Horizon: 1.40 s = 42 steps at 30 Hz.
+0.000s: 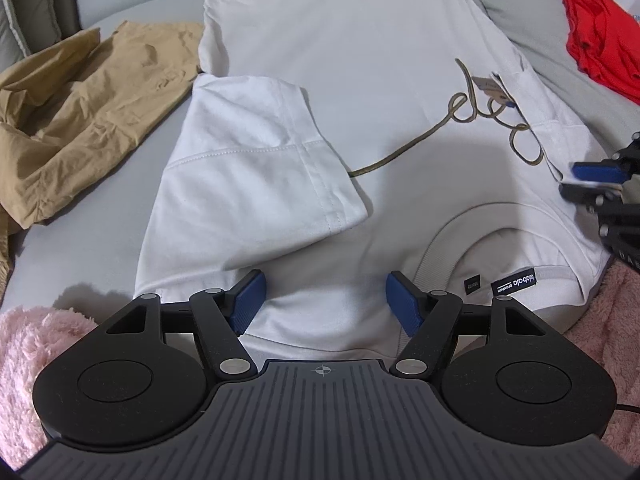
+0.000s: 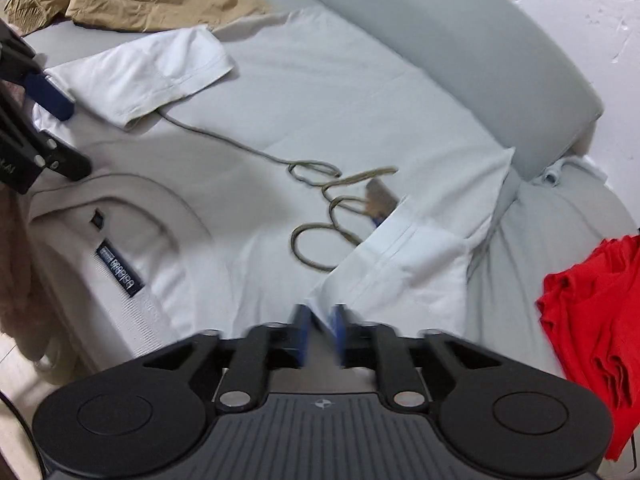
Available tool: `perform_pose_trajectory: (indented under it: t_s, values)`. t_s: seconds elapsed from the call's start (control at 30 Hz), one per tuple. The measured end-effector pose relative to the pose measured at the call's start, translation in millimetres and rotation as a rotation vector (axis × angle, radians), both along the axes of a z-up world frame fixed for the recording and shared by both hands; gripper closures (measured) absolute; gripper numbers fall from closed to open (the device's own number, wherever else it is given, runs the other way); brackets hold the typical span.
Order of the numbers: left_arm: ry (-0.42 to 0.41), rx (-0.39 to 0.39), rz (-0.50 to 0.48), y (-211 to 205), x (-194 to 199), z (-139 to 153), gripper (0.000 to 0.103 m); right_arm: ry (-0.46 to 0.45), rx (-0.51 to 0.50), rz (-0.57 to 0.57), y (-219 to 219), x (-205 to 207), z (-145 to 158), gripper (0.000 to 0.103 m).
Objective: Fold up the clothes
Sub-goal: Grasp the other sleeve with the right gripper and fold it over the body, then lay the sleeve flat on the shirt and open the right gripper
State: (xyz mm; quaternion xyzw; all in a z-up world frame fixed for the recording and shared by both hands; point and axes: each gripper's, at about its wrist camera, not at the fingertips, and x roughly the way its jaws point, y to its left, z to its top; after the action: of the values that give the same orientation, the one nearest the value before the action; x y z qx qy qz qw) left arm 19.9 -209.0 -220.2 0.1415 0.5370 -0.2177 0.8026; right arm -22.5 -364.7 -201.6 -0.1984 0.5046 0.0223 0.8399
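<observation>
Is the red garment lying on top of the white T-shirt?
No. The red garment sits apart on the grey cushion, off to the side of the white T-shirt.

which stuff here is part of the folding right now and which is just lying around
In the job:
white t-shirt
left gripper, jaws apart
right gripper, at the folded-in sleeve

Lying about:
tan garment
red garment
pink fleece
hang-tag cord

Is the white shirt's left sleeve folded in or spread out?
Folded in. The sleeve lies flat on top of the white shirt, its hem pointing toward the middle.
</observation>
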Motion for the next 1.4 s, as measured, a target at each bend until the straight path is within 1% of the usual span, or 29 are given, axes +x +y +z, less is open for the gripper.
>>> perform_pose_trajectory:
  t_s: [0.03, 0.1, 0.17, 0.2, 0.23, 0.3, 0.33, 0.37, 0.4, 0.43, 0.47, 0.5, 0.53, 0.57, 0.6, 0.7, 0.83, 0.87, 0.93, 1.0, 1.07, 1.17, 1.2, 1.27, 1.3, 1.33, 1.4]
  values:
    - [0.000, -0.004, 0.000, 0.5, 0.0, -0.3, 0.031, -0.001, 0.035, -0.024, -3.0, -0.9, 5.4, 0.060]
    - [-0.002, -0.010, 0.001, 1.5, -0.5, -0.7, 0.031, -0.004, 0.137, -0.087, -12.3, -5.3, 17.3, 0.059]
    - [-0.001, -0.012, 0.002, 2.1, -0.8, 0.2, 0.031, -0.002, 0.258, -0.171, -28.2, -9.5, 27.2, 0.055]
    - [0.003, -0.012, 0.005, 2.5, -0.6, 1.5, 0.031, 0.000, 0.322, -0.217, -37.1, -11.5, 32.0, 0.055]
    - [0.006, -0.017, 0.011, 3.1, -0.7, 3.6, 0.031, 0.004, 0.383, -0.268, -47.5, -12.5, 35.0, 0.059]
    - [0.008, -0.057, 0.026, 7.1, -2.4, 11.9, 0.033, -0.001, 0.470, -0.365, -68.2, -12.4, 35.2, 0.081]
    - [0.004, -0.078, 0.026, 8.9, -3.2, 15.7, 0.033, -0.017, 0.511, -0.434, -82.6, -13.0, 35.0, 0.097]
    - [-0.013, -0.096, 0.027, 10.8, -3.5, 20.2, 0.033, -0.031, 0.531, -0.483, -92.5, -13.4, 35.1, 0.097]
    - [-0.040, -0.114, 0.032, 13.1, -3.1, 26.1, 0.033, -0.054, 0.526, -0.532, -101.9, -12.2, 34.4, 0.097]
    - [-0.060, -0.118, 0.043, 14.3, -0.8, 29.3, 0.033, -0.083, 0.515, -0.591, -113.0, -8.5, 32.1, 0.096]
    - [-0.075, -0.120, 0.061, 15.3, 3.1, 31.3, 0.033, -0.102, 0.511, -0.626, -120.2, -5.3, 30.0, 0.094]
    - [-0.082, -0.119, 0.083, 16.2, 8.4, 32.1, 0.033, -0.114, 0.518, -0.653, -126.0, 0.1, 26.9, 0.092]
    - [-0.082, -0.114, 0.107, 17.2, 14.8, 31.6, 0.033, -0.127, 0.529, -0.686, -132.8, 8.6, 22.4, 0.086]
    - [-0.078, -0.107, 0.132, 18.5, 21.6, 30.2, 0.033, -0.130, 0.529, -0.705, -137.3, 15.0, 18.6, 0.086]
    - [-0.075, -0.100, 0.157, 19.7, 28.4, 28.7, 0.033, -0.120, 0.501, -0.709, -139.5, 23.2, 12.5, 0.086]
    - [-0.070, -0.071, 0.201, 23.4, 43.5, 22.3, 0.034, -0.031, 0.427, -0.725, -143.8, 39.2, -13.0, 0.086]
    - [-0.035, -0.041, 0.221, 30.4, 55.3, 9.5, 0.034, 0.063, 0.405, -0.718, -145.5, 23.4, -28.2, 0.086]
    - [-0.027, -0.037, 0.221, 32.8, 55.9, 5.6, 0.034, 0.082, 0.400, -0.718, -145.9, 20.1, -29.4, 0.086]
    - [-0.024, -0.029, 0.209, 35.9, 54.1, -2.3, 0.033, 0.166, 0.357, -0.689, -143.9, 13.4, -29.6, 0.086]
    - [-0.035, -0.020, 0.183, 34.7, 51.1, -2.8, 0.032, 0.191, 0.345, -0.671, -142.3, 8.7, -24.5, 0.086]
    - [-0.035, -0.020, 0.170, 35.1, 49.6, -3.0, 0.031, 0.158, 0.368, -0.679, -143.1, 8.2, -13.9, 0.086]
    - [-0.024, -0.035, 0.173, 38.6, 49.9, -2.9, 0.031, 0.006, 0.427, -0.668, -141.4, 24.9, 7.1, 0.086]
    - [-0.022, -0.037, 0.173, 38.9, 50.1, -2.9, 0.031, -0.023, 0.434, -0.657, -139.0, 34.8, 8.7, 0.086]
    - [-0.022, -0.033, 0.171, 38.1, 50.4, -2.7, 0.031, -0.043, 0.450, -0.644, -133.3, 56.3, 4.7, 0.086]
    - [-0.022, -0.031, 0.170, 37.7, 50.4, -2.6, 0.031, -0.036, 0.466, -0.647, -131.4, 66.1, -1.0, 0.086]
    - [-0.022, -0.029, 0.169, 37.4, 50.2, -2.5, 0.031, -0.014, 0.477, -0.658, -128.7, 75.2, -8.8, 0.086]
    - [-0.020, -0.028, 0.170, 36.9, 50.3, -2.3, 0.031, 0.019, 0.443, -0.634, -109.8, 87.2, -17.4, 0.085]
